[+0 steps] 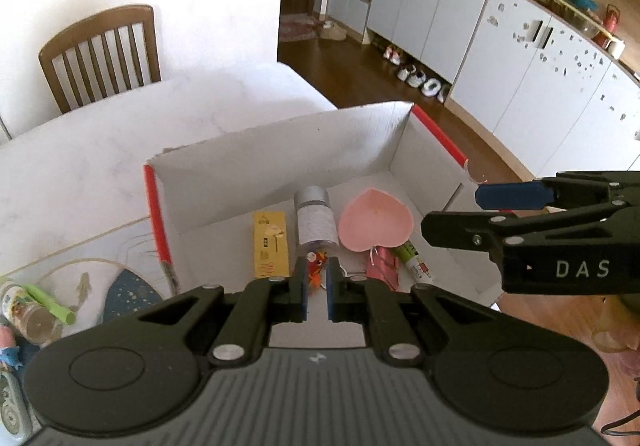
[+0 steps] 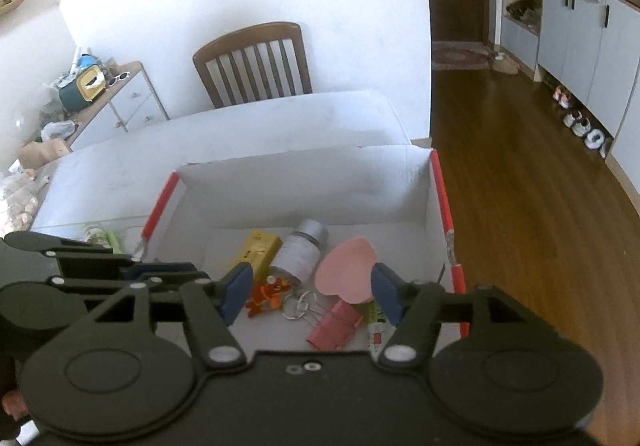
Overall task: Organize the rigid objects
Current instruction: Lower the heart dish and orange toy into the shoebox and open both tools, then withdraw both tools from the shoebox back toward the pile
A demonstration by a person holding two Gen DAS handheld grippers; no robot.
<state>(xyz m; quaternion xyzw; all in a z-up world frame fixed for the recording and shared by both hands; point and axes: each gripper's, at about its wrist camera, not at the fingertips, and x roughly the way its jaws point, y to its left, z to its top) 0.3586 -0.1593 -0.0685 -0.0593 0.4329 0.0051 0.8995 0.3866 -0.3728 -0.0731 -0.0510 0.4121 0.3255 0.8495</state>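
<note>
Over the white cardboard box (image 1: 280, 150) with red edges at mid-frame, both claws hang between placements.
Left claw (image 1: 316, 286) is clenched and empty; right claw (image 2: 312, 294) is released above the pink heart-shaped dish (image 2: 347, 270). Judged next: fetch the clear jar (image 1: 30, 310) at lower left on the bench (image 1: 80, 166).

- The left tool (image 1: 316, 286) hides part of the orange toy (image 1: 316, 266).
- The pink heart dish (image 1: 376, 222) covers the green-capped tube's (image 1: 416, 264) upper end.
- The jar (image 1: 28, 310) on the tabletop is cut by the left edge.
</note>
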